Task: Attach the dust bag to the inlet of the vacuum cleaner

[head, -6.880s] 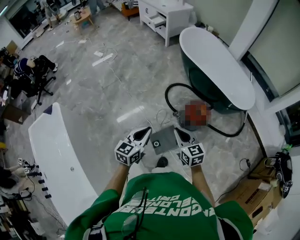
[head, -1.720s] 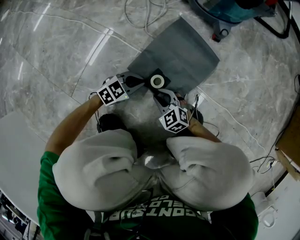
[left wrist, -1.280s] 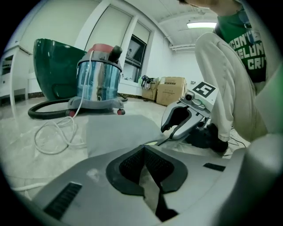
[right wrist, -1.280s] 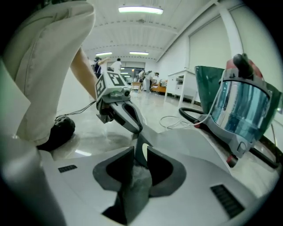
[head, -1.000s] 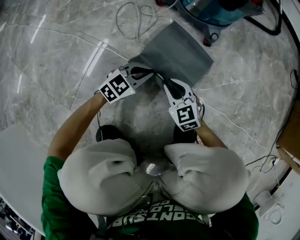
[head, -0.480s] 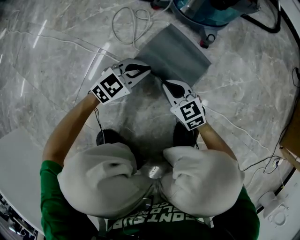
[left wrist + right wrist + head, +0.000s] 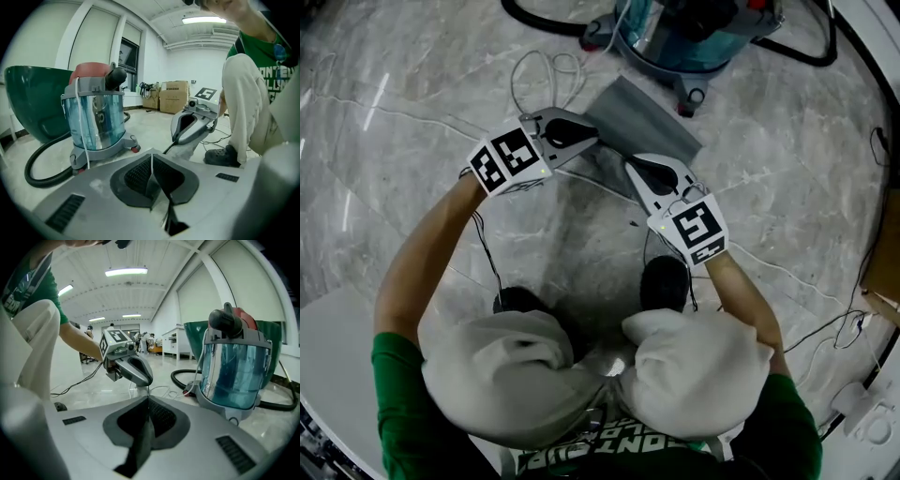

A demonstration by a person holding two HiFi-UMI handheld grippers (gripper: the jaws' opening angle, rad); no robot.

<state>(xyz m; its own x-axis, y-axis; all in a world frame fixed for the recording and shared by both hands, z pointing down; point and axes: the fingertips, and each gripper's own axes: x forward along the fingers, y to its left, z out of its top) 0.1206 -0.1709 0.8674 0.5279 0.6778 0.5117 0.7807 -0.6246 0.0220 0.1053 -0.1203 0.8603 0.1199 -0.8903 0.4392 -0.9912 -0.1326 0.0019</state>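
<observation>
Floor: grey marble [image 7: 403, 141], with thin cables trailing over it.
Cord: a white cord [image 7: 539, 80] lies in loose loops on the floor, just left of the left gripper's tip and beside the bag's left corner.
Left gripper: the left gripper [image 7: 594, 134] points in from the left, and its jaws are clenched on the near left edge of the bag. Its own view shows a thin sheet edge pinched between the ribbed pads.
Right gripper: the right gripper [image 7: 630, 164] comes in from the lower right, with its jaws clamped on the same near edge a little further right. Its own view shows a dark fold of fabric running down between the pads. The two tips are near each other but apart.
Dust bag: the flat grey dust bag [image 7: 652, 122] is held by both grippers ahead of the person's knees. Its far end reaches toward the vacuum's wheeled base, but whether it touches the base cannot be told.
Vacuum cleaner: the vacuum cleaner [image 7: 694, 28] stands upright just beyond the bag at the top of the head view. It has a see-through blue drum, a grey wheeled base and a red top.
Hose: a black hose [image 7: 811, 52] curves away from the vacuum on the floor.
Bathtub: a dark green tub [image 7: 276, 343] stands behind the vacuum.
</observation>
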